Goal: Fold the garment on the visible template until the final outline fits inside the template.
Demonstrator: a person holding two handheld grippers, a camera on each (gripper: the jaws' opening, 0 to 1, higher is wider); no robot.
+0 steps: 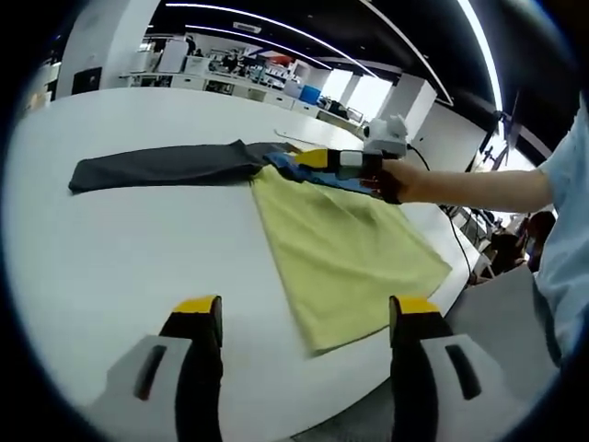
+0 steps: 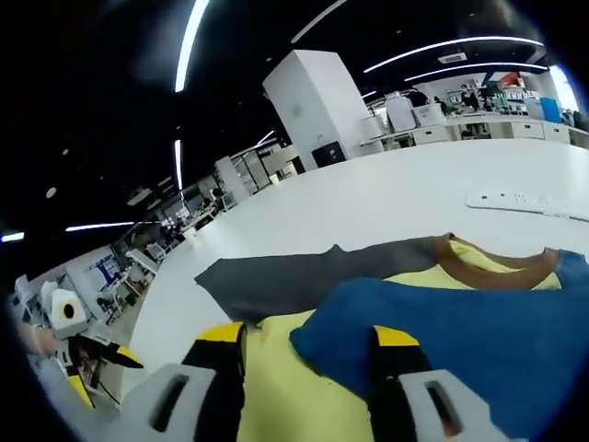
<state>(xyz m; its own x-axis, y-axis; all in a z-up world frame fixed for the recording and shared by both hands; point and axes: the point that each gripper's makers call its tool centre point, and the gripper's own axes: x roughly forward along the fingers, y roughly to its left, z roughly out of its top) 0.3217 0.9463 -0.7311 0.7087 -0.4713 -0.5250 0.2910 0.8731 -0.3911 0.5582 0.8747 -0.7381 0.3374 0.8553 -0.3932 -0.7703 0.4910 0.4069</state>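
Hovering my left fingers (image 1: pixel 304 322) released above the bench (image 1: pixel 120 249), I see the garment (image 1: pixel 340 249) ahead, still spread, folding barely begun. My right fingers (image 2: pixel 308 345) stand parted over its blue sleeve (image 2: pixel 442 322), grasping nothing. The right gripper view shows the brown collar (image 2: pixel 488 272).
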